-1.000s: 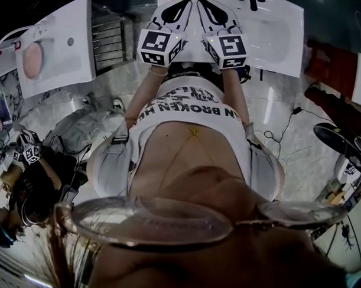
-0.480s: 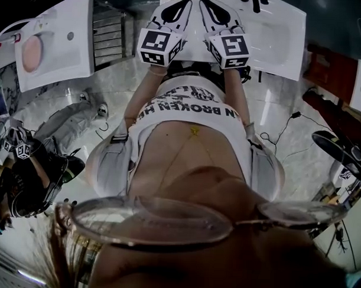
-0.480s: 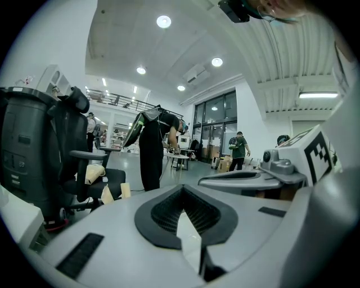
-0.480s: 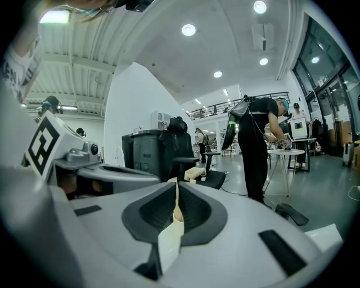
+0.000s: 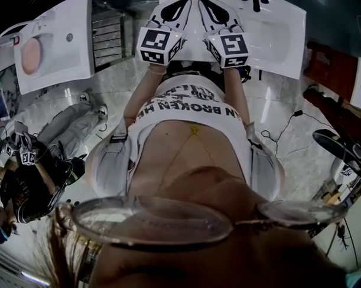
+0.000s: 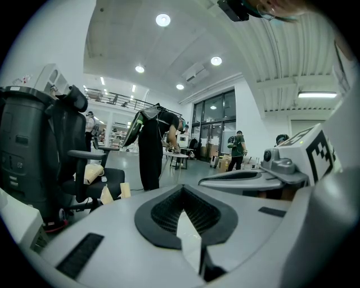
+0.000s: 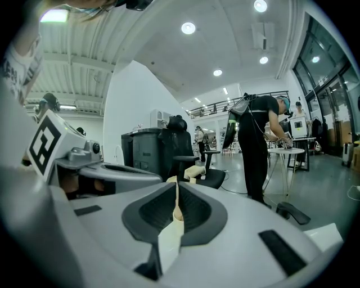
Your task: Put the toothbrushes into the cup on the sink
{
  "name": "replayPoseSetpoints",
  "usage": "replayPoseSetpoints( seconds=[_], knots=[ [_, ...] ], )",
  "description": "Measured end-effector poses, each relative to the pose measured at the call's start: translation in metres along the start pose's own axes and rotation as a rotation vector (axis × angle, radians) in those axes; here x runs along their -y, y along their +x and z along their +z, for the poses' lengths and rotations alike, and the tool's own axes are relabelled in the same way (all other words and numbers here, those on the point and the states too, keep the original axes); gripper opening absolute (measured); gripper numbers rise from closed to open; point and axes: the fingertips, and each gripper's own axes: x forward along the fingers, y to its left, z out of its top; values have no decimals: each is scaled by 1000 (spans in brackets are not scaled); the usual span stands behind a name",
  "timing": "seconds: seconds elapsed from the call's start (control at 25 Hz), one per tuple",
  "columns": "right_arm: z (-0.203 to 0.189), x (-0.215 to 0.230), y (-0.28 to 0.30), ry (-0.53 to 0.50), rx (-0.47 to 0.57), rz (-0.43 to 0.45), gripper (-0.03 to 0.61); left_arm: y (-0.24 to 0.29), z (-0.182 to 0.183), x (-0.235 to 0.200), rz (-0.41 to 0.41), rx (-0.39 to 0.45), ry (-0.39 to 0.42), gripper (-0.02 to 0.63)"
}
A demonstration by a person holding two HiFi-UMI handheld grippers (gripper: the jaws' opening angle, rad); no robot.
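Both tools hang side by side at the far edge of the head view, the left gripper (image 5: 177, 9) and the right gripper (image 5: 216, 10) nearly touching, their tips over the near rim of a white sink (image 5: 278, 46). In each gripper view the two jaws are pressed together along one seam with nothing between them, so neither carries anything. Both point out across the room, towards an office chair (image 6: 98, 179) and a person (image 6: 151, 152) bent over a small table, not down at the basin.

No toothbrushes and no cup show in any view. The bare part of the sink shows only a dark shape (image 5: 255, 0) at its far edge, perhaps the tap, and the holder's own torso fills the middle of the head view. A second basin (image 5: 60, 47) stands well apart on the left. This fits brushes lying out of sight as well as brushes standing in a cup out of sight; the pictures do not settle which.

The main hazard, I judge, is working unseen. With the cameras aimed level, any reach down to the sink would start blind. Closed jaws meeting a thin handle would shove it along the glazed surface rather than catch it. The tools also sit so close that one swinging aside could strike the other, and a light cup could tip from such a knock
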Motion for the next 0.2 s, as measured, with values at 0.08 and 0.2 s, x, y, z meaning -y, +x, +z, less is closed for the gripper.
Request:
replayPoseSetpoints(
  seconds=[0.08, 0.2],
  knots=[
    [0, 0, 1, 2, 0, -1, 34, 1, -1, -1, 0, -2, 4, 14],
    [0, 0, 2, 6, 1, -3, 34, 2, -2, -3, -1, -5, 4, 14]
  ],
)
